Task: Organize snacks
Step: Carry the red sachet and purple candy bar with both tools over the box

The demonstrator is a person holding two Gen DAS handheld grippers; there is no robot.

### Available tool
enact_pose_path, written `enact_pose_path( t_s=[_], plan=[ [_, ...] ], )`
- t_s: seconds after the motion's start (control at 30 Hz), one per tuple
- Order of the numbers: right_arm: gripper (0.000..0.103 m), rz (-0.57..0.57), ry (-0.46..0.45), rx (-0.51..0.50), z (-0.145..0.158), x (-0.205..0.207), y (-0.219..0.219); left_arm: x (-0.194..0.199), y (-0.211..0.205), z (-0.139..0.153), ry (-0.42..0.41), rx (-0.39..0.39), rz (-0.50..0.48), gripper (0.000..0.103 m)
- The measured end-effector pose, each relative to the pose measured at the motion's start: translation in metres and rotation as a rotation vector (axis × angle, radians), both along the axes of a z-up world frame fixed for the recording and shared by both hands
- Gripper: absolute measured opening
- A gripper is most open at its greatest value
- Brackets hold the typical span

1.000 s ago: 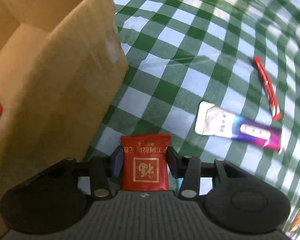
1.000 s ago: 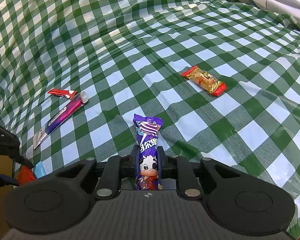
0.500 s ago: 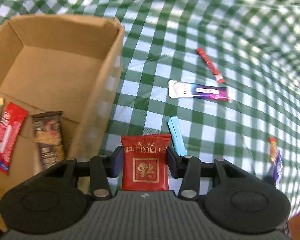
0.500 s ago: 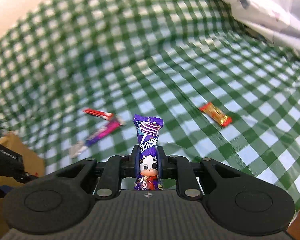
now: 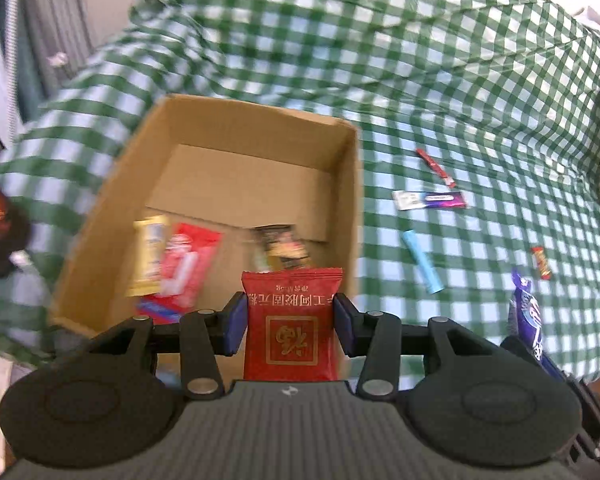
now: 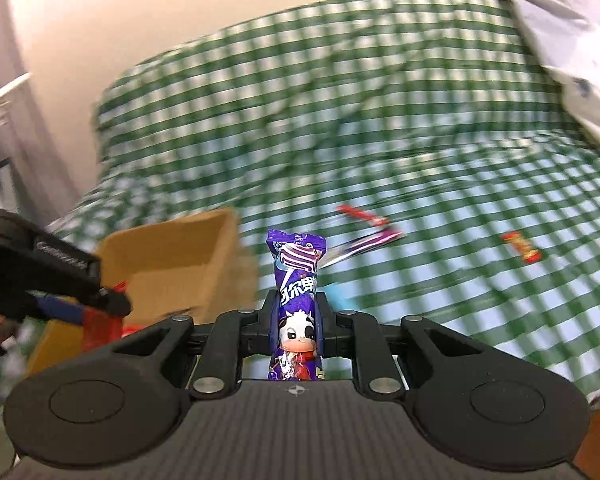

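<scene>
Jaws on both sides grip snacks. Left gripper [image 5: 290, 322] has its jaws clamped on a red square packet [image 5: 291, 320], blue pads pressing both side edges. Right gripper [image 6: 296, 322] has its jaws nearly closed on a slim purple candy bar [image 6: 297, 292] with a cartoon cow on the wrapper, held upright.

What changed over the last second: both hands have lifted and swung toward the cardboard box [image 5: 350, 184]. A second ago the left view sat low beside the box's outer wall; now it looks down into the open box from above, with the red packet over the near right part of the opening. Box already contains a yellow packet [image 5: 150, 254], a red-and-white packet [image 5: 188, 264] and a dark packet [image 5: 282, 246]. The right view, which faced only cloth, now shows the box at left, with heavy motion blur.

On the green checked cloth [image 5: 480, 80], apparently a bed cover, remaining loose items: thin red stick [image 5: 436, 167], purple-white sachet [image 5: 430, 200], light blue stick [image 5: 422, 260], small orange-red candy [image 5: 541, 263].

Judgement: carry phase about finished for the left hand; releasing the red packet looks like the next step. Purple bar is beside the box, not over it yet. Four snacks remain to collect.
</scene>
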State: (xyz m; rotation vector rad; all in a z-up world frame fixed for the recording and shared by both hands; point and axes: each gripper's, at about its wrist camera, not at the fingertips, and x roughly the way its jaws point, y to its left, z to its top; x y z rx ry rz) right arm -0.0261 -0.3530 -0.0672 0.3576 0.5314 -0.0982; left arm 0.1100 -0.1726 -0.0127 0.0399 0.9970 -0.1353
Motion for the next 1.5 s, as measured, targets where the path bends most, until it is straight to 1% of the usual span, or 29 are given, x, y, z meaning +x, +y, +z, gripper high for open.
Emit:
enact_pose_path(
  t_s=[0.1,0.23,0.37,0.57,0.73,0.97,1.33,1.5],
  plan=[
    [0.018,0.081,-0.014,-0.014,0.014,-0.013,0.04,-0.027,0.032,0.004,-0.023,0.019,0.016,0.051],
    [0.018,0.15,-0.031,-0.037,0.029,-0.028,0.082,-0.06,0.069,0.009,-0.057,0.032,0.033,0.05],
    [0.018,0.197,-0.045,-0.089,0.041,-0.044,0.11,-0.084,0.09,0.009,-0.089,0.033,0.039,0.051],
    [0.018,0.233,-0.042,-0.152,0.048,-0.065,0.135,-0.115,0.106,0.007,-0.129,0.031,0.022,0.051],
    [0.018,0.239,-0.053,-0.182,0.054,-0.077,0.147,-0.127,0.11,0.01,-0.144,0.015,0.007,0.05],
    [0.018,0.237,-0.065,-0.204,0.059,-0.085,0.153,-0.136,0.113,0.015,-0.161,-0.001,0.0,0.051],
    [0.018,0.242,-0.058,-0.198,0.057,-0.088,0.15,-0.138,0.113,0.014,-0.163,-0.004,-0.002,0.051],
    [0.018,0.244,-0.043,-0.194,0.054,-0.084,0.149,-0.135,0.112,0.012,-0.15,-0.003,-0.002,0.051]
  ],
)
